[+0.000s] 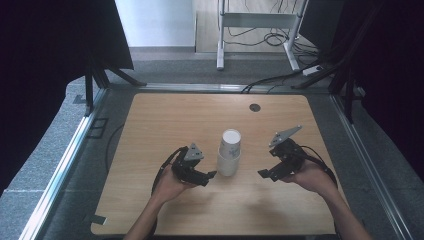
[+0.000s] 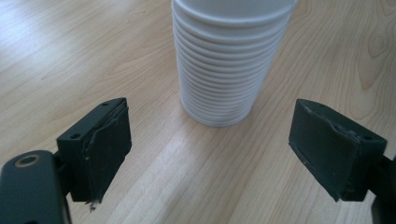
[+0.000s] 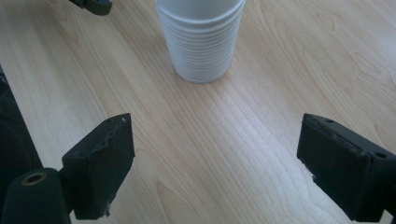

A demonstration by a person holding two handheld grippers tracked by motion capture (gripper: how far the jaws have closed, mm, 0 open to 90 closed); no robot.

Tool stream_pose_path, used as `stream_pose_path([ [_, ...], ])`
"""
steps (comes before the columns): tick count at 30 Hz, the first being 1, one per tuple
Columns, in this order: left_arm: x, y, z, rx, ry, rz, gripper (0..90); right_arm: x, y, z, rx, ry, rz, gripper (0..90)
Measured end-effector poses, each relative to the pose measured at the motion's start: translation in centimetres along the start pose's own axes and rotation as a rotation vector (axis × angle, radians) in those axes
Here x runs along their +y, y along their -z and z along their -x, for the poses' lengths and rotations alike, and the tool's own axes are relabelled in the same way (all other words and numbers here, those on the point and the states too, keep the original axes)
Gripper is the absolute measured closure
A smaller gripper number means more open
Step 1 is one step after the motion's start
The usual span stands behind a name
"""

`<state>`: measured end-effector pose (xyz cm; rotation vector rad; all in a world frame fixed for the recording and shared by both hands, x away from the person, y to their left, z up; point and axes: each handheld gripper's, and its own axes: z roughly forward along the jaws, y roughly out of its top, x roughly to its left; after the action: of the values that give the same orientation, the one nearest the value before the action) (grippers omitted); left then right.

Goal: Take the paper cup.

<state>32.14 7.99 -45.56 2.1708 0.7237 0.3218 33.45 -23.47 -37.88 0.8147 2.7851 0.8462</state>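
We see one stack of white cups [image 1: 229, 152] on the table [image 1: 165, 125], our left gripper [image 1: 209, 176] and right gripper [image 1: 265, 174] flanking it, jaws apart, empty.

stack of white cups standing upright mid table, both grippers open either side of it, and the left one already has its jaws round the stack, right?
Not quite: the left gripper has not reached the stack of white cups. In the left gripper view its open jaws stand short of the stack, apart from it. The rest holds: stack upright, right gripper open too.
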Motion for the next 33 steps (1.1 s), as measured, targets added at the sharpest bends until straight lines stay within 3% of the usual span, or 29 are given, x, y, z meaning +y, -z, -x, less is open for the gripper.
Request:
stream_pose_path([
  [22,1.6,-1.9,0.2,-0.032,-0.025,0.010,13.9,3.6,-0.3,-0.1,0.009,0.013,-0.023,13.7],
  [33,2.2,-2.2,0.1,-0.043,-0.020,0.029,14.1,5.5,-0.8,0.1,0.001,0.028,-0.073,14.2],
])
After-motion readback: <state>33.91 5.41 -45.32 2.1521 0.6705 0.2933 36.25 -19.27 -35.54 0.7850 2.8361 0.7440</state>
